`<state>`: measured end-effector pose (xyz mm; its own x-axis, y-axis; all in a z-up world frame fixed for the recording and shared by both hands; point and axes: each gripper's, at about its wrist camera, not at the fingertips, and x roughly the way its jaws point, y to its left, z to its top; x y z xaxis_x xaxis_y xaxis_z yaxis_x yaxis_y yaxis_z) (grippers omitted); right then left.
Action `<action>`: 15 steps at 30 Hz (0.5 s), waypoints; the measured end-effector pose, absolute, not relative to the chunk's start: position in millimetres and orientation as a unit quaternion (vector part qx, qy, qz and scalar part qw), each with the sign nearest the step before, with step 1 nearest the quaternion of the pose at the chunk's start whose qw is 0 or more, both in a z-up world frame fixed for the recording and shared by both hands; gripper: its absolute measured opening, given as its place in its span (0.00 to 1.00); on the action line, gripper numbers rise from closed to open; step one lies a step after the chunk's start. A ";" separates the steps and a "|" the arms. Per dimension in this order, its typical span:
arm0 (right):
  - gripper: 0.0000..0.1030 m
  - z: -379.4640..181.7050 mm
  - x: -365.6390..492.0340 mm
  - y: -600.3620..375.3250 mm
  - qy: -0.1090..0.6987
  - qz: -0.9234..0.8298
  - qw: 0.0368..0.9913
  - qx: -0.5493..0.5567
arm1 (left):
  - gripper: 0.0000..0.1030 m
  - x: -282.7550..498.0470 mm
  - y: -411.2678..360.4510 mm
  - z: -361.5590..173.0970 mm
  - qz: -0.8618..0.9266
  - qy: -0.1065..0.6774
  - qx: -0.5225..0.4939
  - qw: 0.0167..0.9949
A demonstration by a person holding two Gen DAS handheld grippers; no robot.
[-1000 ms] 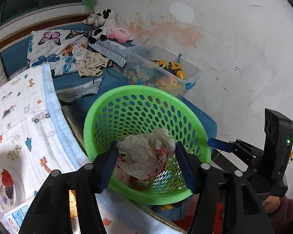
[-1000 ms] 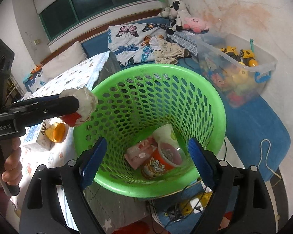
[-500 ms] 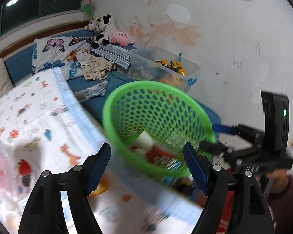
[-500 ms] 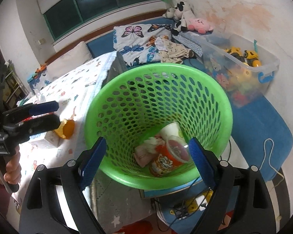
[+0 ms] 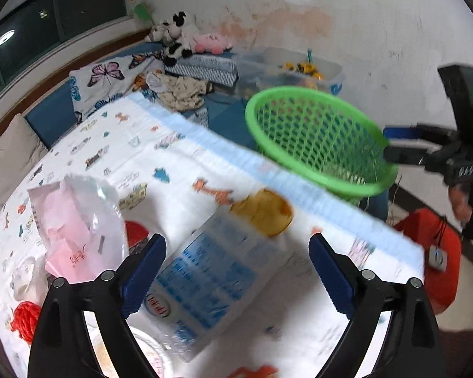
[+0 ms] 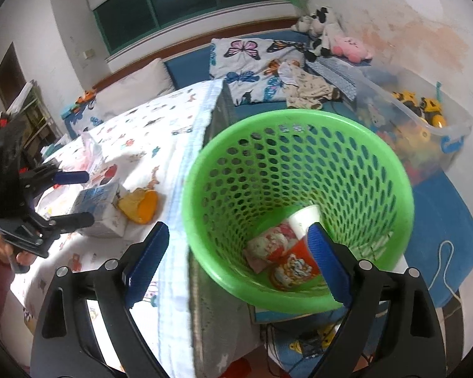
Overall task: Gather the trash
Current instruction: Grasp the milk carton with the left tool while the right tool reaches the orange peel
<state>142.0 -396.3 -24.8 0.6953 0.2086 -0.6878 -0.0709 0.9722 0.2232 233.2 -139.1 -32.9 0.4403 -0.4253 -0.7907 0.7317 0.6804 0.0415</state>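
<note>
Left gripper (image 5: 236, 271), jaws just opening wide and empty, hangs over the blue-printed carton (image 5: 205, 280) on the desk (image 5: 160, 163); right gripper (image 6: 236, 261) gapes empty above the green basket (image 6: 299, 145).

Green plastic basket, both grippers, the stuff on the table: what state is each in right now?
Green perforated plastic basket: upright, trash at its bottom.
Blue-and-white tissue pack: lying on the table, untouched.
Crumpled yellow wrapper: on the table beside the pack.
Translucent plastic bag: crumpled on the table.
Left gripper: open, empty, jaws just widened.
Right gripper: open, empty.

Green perforated basket (image 6: 299, 145), white cartoon-printed tablecloth (image 5: 126, 151), blue-printed white carton (image 5: 211, 280).
</note>
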 end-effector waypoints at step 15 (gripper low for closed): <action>0.87 -33.8 159.5 -371.0 0.401 0.104 0.907 0.074 | 0.86 248.8 -143.8 -55.6 -0.377 0.411 0.257 0.789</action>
<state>159.5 -371.0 -33.8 0.6572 0.2480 -0.7118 -0.1299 0.9675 0.2171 248.8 -143.8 -55.6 0.3778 -0.3835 -0.8427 0.8063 0.5838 0.0958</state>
